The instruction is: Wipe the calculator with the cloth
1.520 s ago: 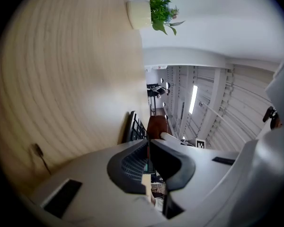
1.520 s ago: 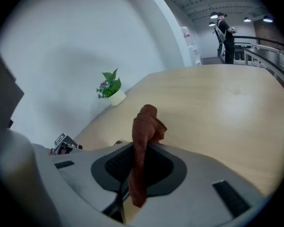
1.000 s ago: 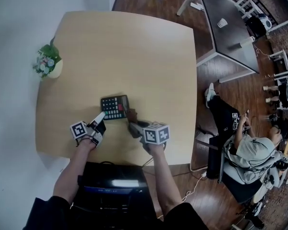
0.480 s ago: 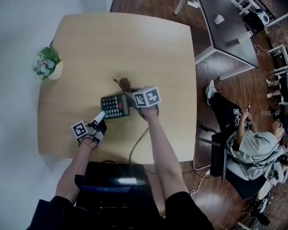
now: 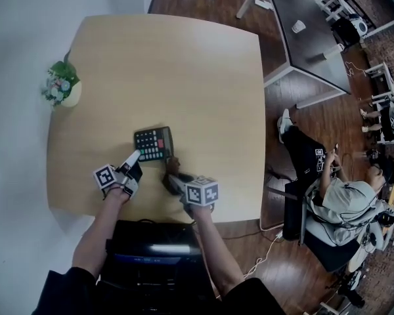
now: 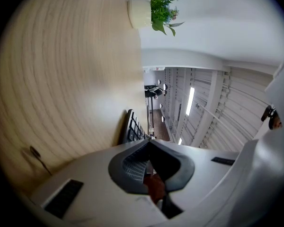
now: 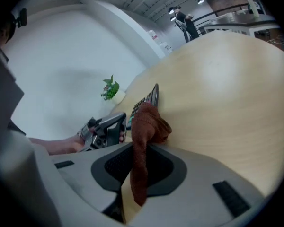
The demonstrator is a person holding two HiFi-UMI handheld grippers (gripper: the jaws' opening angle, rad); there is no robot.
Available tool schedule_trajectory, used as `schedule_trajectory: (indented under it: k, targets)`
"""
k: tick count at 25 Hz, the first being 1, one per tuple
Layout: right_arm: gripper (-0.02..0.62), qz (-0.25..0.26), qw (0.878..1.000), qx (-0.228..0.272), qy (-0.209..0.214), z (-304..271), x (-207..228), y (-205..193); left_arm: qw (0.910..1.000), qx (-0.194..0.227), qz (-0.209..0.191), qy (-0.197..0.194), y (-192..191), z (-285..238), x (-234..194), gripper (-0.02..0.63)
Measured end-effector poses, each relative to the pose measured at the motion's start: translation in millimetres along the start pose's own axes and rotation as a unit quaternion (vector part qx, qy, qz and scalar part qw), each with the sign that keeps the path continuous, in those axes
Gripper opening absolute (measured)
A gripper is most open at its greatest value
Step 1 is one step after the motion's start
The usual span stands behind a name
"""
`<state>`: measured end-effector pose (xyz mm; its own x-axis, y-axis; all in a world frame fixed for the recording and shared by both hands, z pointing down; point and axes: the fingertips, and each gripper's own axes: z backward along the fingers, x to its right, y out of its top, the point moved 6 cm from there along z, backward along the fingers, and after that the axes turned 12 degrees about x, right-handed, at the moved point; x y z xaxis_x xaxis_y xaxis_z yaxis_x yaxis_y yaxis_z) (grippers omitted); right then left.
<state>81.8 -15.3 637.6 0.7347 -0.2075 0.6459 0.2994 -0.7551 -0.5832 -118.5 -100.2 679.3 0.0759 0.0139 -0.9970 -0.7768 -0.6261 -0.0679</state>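
The calculator (image 5: 153,144) serves as the reference item. It lies flat, keys up, on the light wooden table (image 5: 184,71). Far more bare tabletop lies beyond the calculator than on the person's side of it.

The left gripper (image 5: 137,155) is positioned at the calculator's near left corner. It lies low along the tabletop and is rolled onto its side, so the table fills the left of the left gripper view. Its jaws are closed fully together. The tips meet the calculator's near edge; whether that edge is nipped between them cannot be told. A reddish patch (image 6: 155,187) shows deep between the jaws, near their base. What it is cannot be told.

The right gripper (image 5: 171,178) is positioned on the person's side of the calculator's near right corner, angled down toward the table. Its jaws are clamped on the cloth (image 7: 149,122), a brown strip that runs up between them and ends in a bunched wad past the tips. The wad sits at the calculator's near right corner; contact with the calculator cannot be confirmed.

The two sets of tips stand apart, one at each near corner of the calculator.

A potted plant (image 5: 61,87) stands well to the left of and beyond the calculator, at the table's edge. A seated person (image 5: 345,205) is well to the right of the calculator, off the table.
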Motion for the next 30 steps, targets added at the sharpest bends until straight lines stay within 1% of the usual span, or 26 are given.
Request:
schedule_trajectory:
  k: [1, 2, 3, 5, 7, 8, 9, 11, 13, 14, 15, 16, 17, 18, 20, 22, 25, 27, 28, 30]
  targets:
    - [0.069, 0.007, 1.000, -0.005, -0.005, 5.0, -0.2, -4.6, 1.0000, 0.001, 0.001, 0.001, -1.2, 0.4, 0.7, -0.009]
    - [0.069, 0.020, 1.000, 0.001, -0.015, 9.5, 2.9, 1.2, 1.0000, 0.002, 0.001, 0.003, -2.4, 1.5, 2.3, -0.009]
    - [0.069, 0.038, 0.999, 0.017, -0.028, 12.5, 8.3, 17.0, 1.0000, 0.002, 0.001, 0.001, -3.6, 3.3, 5.2, -0.009]
    - [0.069, 0.086, 0.994, 0.053, -0.045, 8.8, 21.2, 67.1, 0.9998, -0.003, 0.001, -0.018, -7.7, 8.2, 14.3, -0.009]
    - [0.069, 0.133, 0.989, 0.061, -0.038, -12.0, 32.0, 119.1, 0.9989, -0.028, 0.002, -0.038, -20.9, 13.9, 20.9, -0.009]
    - [0.069, 0.153, 0.986, 0.052, -0.029, -28.2, 35.8, 140.7, 0.9982, -0.047, 0.003, -0.038, -31.3, 16.3, 20.9, -0.009]
    - [0.069, 0.171, 0.984, 0.035, -0.018, -46.5, 38.4, 158.1, 0.9972, -0.068, 0.007, -0.029, -42.9, 18.1, 18.5, -0.009]
    - [0.069, 0.204, 0.979, -0.014, 0.005, -84.1, 38.9, 178.9, 0.9951, -0.094, 0.029, 0.002, -64.1, 19.5, 9.7, -0.009]
    - [0.069, 0.236, 0.968, -0.077, 0.034, -115.5, 33.5, 180.8, 0.9943, -0.088, 0.048, 0.035, -75.3, 17.6, 1.8, -0.002]
    - [0.069, 0.249, 0.961, -0.107, 0.049, -126.6, 30.1, 176.4, 0.9946, -0.075, 0.054, 0.048, -76.7, 16.1, -0.4, 0.010]
    - [0.069, 0.256, 0.956, -0.130, 0.060, -133.8, 27.5, 170.4, 0.9950, -0.058, 0.059, 0.056, -76.1, 14.1, -1.3, 0.009]
    - [0.069, 0.257, 0.953, -0.145, 0.066, -137.1, 26.3, 164.6, 0.9954, -0.040, 0.063, 0.060, -73.9, 11.9, -1.1, 0.009]
    - [0.069, 0.252, 0.954, -0.149, 0.067, -137.1, 26.4, 160.1, 0.9957, -0.024, 0.065, 0.062, -70.3, 9.7, -0.9, 0.009]
    - [0.069, 0.240, 0.958, -0.145, 0.065, -134.4, 27.2, 156.8, 0.9961, -0.011, 0.063, 0.061, -65.4, 7.8, -0.8, 0.009]
    - [0.067, 0.201, 0.970, -0.124, 0.056, -123.8, 31.1, 151.0, 0.9975, 0.002, 0.048, 0.052, -54.1, 5.2, -0.4, 0.011]
    - [0.067, 0.148, 0.984, -0.094, 0.041, -108.0, 38.2, 142.3, 0.9985, 0.009, 0.028, 0.047, -40.1, 6.3, -1.5, 0.000]
    - [0.067, 0.055, 0.997, -0.045, 0.009, -79.4, 46.1, 121.8, 0.9979, 0.043, 0.015, 0.047, -3.2, 7.6, -6.0, 0.000]
    - [0.067, -0.021, 1.000, 0.004, -0.014, -60.2, 45.2, 102.3, 0.9971, 0.061, 0.004, 0.045, 20.6, 0.4, -5.9, 0.005]
    - [0.066, -0.058, 0.997, 0.031, -0.026, -51.9, 42.6, 90.2, 0.9971, 0.064, -0.004, 0.042, 29.8, -5.5, -5.2, 0.008]
    - [0.066, -0.119, 0.989, 0.079, -0.049, -39.8, 33.3, 64.1, 0.9970, 0.068, -0.014, 0.034, 45.1, -17.6, -5.2, 0.012]
